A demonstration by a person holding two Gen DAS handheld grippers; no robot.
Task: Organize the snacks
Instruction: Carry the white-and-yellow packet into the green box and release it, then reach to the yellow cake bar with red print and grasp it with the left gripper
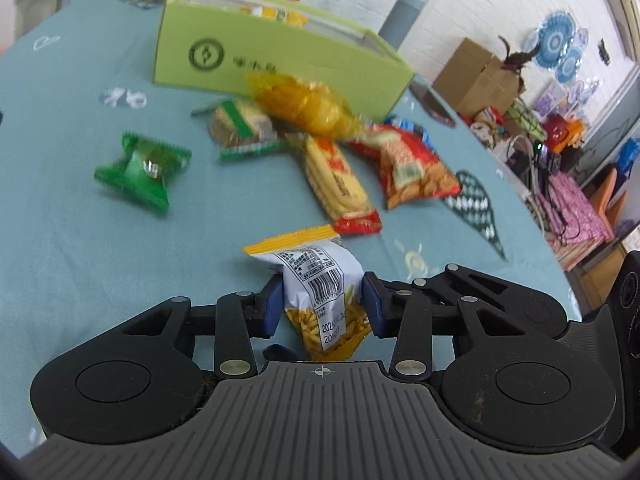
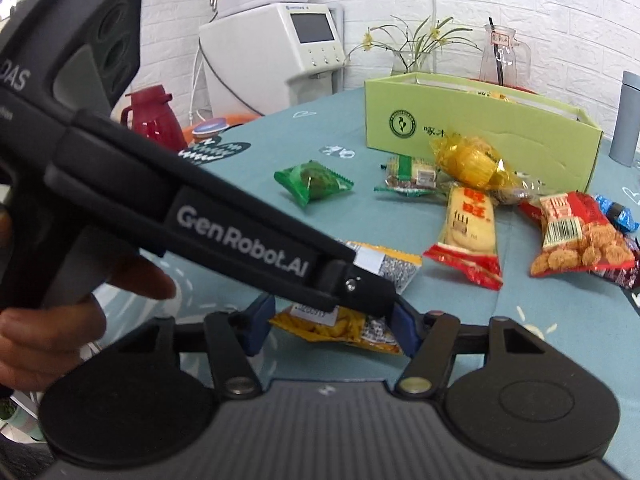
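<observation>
My left gripper [image 1: 323,304] is shut on a yellow-and-white snack packet [image 1: 320,280] with a barcode, held just above the blue tablecloth. The same packet [image 2: 340,326] shows in the right wrist view, where the left gripper crosses in front. My right gripper [image 2: 332,326] is open, its blue pads [image 2: 260,326] on either side of that packet. An open light-green box [image 1: 280,56] with packets inside stands at the back, also in the right wrist view [image 2: 480,128]. Loose snacks lie before it: green packet [image 1: 140,168], yellow bag [image 1: 308,106], rice cracker [image 1: 340,184], red bag [image 1: 408,164].
A round table with blue cloth [image 1: 80,260] bears everything. A glass vase [image 2: 412,60], a jug [image 2: 504,56] and a grey bottle [image 2: 628,120] stand behind the box. A water dispenser [image 2: 272,52] and red kettle [image 2: 154,118] are beyond the table's edge.
</observation>
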